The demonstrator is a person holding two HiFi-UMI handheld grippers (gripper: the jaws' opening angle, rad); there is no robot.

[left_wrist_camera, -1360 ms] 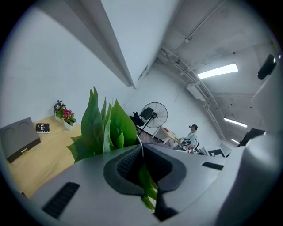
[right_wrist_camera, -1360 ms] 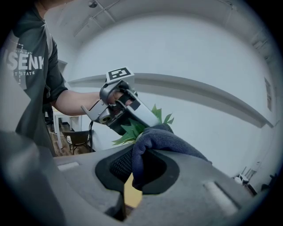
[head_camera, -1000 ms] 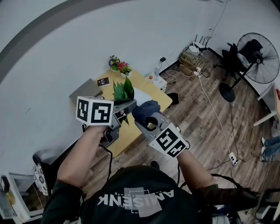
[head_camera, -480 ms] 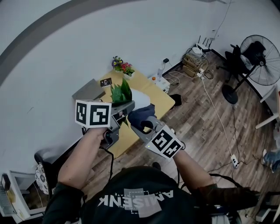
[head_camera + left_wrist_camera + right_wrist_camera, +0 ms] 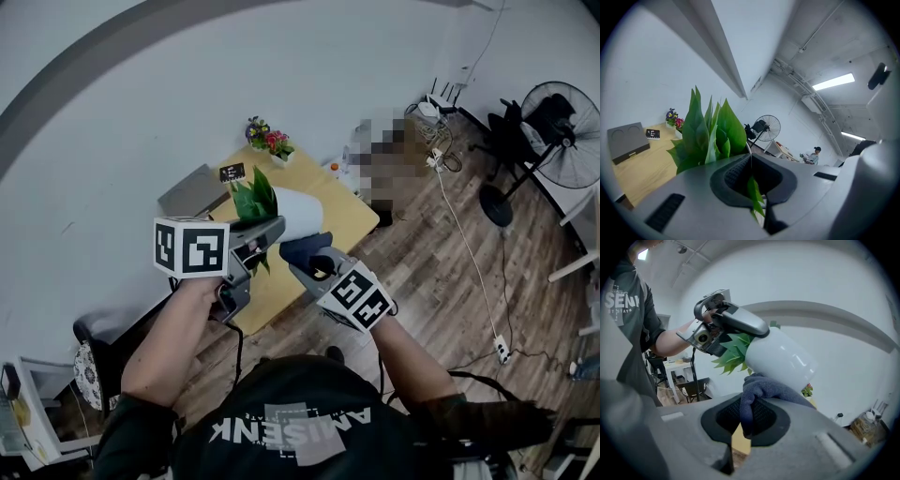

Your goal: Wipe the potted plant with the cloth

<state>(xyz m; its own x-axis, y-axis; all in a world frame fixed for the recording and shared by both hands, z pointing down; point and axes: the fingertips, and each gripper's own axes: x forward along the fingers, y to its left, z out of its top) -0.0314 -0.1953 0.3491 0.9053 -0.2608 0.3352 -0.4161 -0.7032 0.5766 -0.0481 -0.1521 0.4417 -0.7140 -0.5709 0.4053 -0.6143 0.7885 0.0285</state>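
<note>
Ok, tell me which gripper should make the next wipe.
Right. The right gripper is shut on the cloth, right against the white side of the potted plant; the left gripper is busy, shut on its rim, holding it up.

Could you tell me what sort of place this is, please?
Probably an office or lab workroom: a wooden desk, a standing fan, and a power strip with its cable across the plank floor.

The white pot is smooth and glossy, its leaves waxy. The dark cloth is soft, nubbly fabric; the desk pale matt wood.
</note>
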